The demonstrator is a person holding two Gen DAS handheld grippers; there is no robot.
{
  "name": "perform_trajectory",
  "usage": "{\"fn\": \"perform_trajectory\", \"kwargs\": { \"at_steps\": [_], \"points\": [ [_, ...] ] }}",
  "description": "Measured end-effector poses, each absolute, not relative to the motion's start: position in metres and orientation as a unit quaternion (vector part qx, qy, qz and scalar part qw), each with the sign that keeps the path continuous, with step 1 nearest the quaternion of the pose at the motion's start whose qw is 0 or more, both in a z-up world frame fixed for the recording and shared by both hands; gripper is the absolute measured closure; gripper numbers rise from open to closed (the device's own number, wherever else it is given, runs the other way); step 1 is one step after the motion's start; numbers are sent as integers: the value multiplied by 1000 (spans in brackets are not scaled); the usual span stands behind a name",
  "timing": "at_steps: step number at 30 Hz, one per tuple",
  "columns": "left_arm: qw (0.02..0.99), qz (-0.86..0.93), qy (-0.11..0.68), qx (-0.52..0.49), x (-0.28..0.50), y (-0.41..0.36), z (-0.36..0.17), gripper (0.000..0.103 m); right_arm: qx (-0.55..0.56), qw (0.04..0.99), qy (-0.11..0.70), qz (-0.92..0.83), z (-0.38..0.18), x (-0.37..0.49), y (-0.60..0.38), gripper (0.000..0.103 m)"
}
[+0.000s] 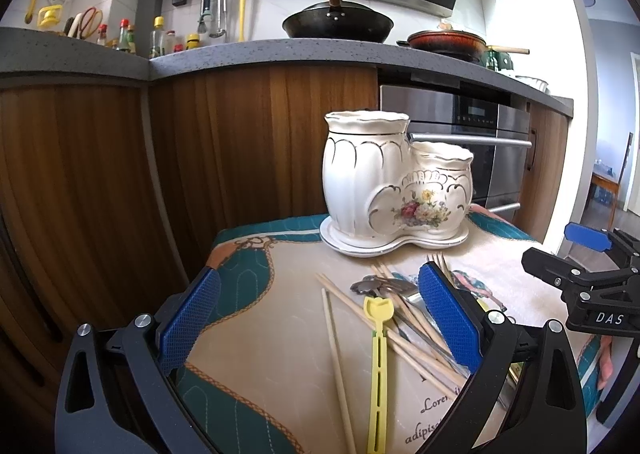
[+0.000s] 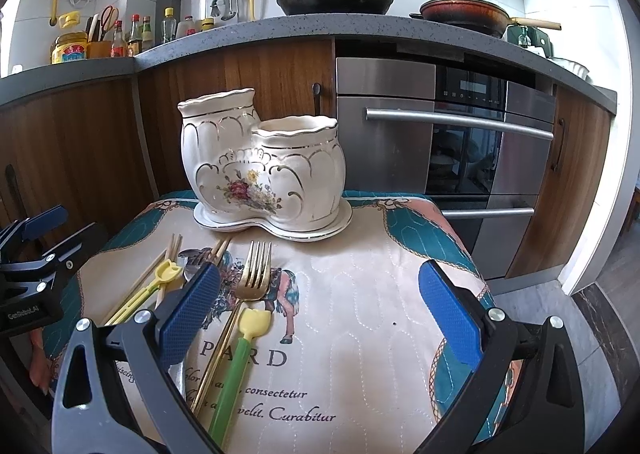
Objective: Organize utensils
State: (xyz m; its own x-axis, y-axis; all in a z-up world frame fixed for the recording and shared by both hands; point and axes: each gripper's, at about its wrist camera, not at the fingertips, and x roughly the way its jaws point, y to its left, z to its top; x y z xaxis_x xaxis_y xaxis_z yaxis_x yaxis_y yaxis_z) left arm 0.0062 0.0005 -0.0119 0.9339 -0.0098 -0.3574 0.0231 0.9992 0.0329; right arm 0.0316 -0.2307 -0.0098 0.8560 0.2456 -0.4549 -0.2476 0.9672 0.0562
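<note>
I am looking over the quilted mat [image 2: 360, 314] where the white ceramic two-cup holder [image 2: 264, 170] is standing at the far edge, both cups looking empty, and the utensils are lying loose in a heap just in front of it. I am holding the left gripper [image 1: 320, 318] and the right gripper [image 2: 320, 310] low over the near end of that heap, both with jaws spread wide and gripping nothing. The bamboo chopsticks [image 1: 404, 326], gold fork [image 2: 254, 274] and yellow stick [image 1: 378, 366] are crossing one another, so I am judging that closing on one could be dragging its neighbours off the mat or pinching two together.
</note>
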Motion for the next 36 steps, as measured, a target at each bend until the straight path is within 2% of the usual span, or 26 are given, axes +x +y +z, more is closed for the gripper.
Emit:
{"fn": "perform_trajectory", "kwargs": {
  "at_steps": [36],
  "points": [
    [983,-8,183,18,6,0,-11,5,-10,962,243,126,-13,33,-226,5]
  ]
}}
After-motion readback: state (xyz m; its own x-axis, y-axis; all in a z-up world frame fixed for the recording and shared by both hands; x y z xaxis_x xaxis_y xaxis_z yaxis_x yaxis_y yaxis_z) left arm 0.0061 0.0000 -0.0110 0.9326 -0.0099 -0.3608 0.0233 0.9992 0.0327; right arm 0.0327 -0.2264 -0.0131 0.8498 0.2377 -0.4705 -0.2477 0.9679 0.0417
